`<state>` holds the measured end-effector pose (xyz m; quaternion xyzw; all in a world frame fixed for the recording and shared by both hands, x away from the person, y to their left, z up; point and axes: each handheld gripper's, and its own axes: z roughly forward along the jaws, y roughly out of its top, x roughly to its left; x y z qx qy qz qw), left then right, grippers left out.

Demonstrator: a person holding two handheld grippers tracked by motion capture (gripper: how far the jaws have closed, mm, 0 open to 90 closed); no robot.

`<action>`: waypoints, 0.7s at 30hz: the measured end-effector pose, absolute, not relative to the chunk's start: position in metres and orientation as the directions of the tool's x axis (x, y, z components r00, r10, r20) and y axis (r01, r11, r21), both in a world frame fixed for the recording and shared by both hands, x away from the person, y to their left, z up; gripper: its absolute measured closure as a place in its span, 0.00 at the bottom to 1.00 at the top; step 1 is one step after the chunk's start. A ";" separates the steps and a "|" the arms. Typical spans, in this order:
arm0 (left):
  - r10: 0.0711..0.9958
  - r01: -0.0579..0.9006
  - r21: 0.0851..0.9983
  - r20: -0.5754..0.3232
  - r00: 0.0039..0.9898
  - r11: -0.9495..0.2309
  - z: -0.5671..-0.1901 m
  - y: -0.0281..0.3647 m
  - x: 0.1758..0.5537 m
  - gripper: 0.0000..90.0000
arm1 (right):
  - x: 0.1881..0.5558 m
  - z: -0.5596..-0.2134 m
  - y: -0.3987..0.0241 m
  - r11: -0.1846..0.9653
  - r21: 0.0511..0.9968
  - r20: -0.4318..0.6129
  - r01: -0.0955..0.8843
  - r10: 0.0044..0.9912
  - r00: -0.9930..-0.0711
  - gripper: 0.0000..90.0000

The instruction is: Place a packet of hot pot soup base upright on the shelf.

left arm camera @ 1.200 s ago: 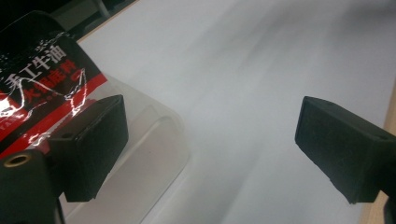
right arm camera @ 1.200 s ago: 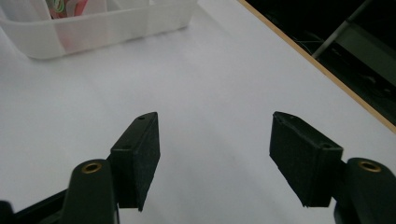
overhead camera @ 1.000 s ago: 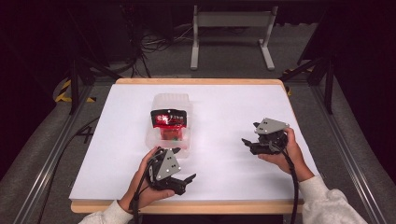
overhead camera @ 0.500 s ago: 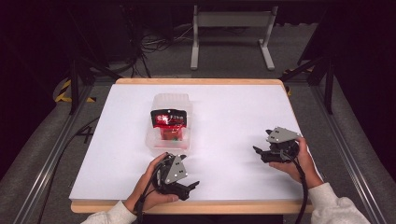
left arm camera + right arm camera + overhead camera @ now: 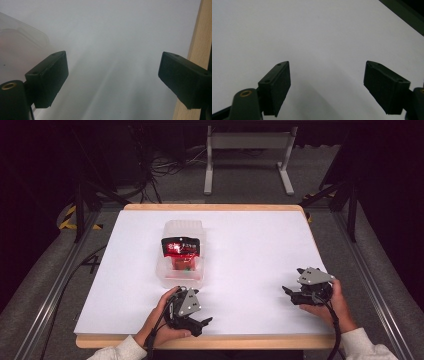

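Clear lidded tub (image 5: pixel 181 255) holding a red packet (image 5: pixel 181 248), just ahead of the left gripper (image 5: pixel 202 322), well left of the right gripper (image 5: pixel 289 292), both jaws spread wide over the white table (image 5: pixel 250 250)

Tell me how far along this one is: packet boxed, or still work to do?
Done, by the look of it: the red packet lies in the clear plastic container on the white table. In hand: nothing; the left gripper and right gripper are open and empty near the table's front edge. Left: possibly nothing, since no lid is visible.
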<state>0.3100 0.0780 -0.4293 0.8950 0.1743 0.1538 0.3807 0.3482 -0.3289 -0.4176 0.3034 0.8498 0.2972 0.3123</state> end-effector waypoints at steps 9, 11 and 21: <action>0.437 0.228 0.726 0.111 0.892 -0.649 -0.434 0.082 0.313 0.10 | 0.326 -0.427 -0.353 0.610 0.709 -0.339 0.354 0.735 -0.588 0.23; 0.439 0.229 0.724 0.112 0.891 -0.651 -0.435 0.084 0.312 0.10 | 0.322 -0.429 -0.357 0.599 0.717 -0.330 0.357 0.742 -0.583 0.23; 0.448 0.254 0.725 0.084 0.890 -0.640 -0.441 0.096 0.311 0.09 | 0.296 -0.435 -0.373 0.550 0.740 -0.279 0.388 0.775 -0.567 0.21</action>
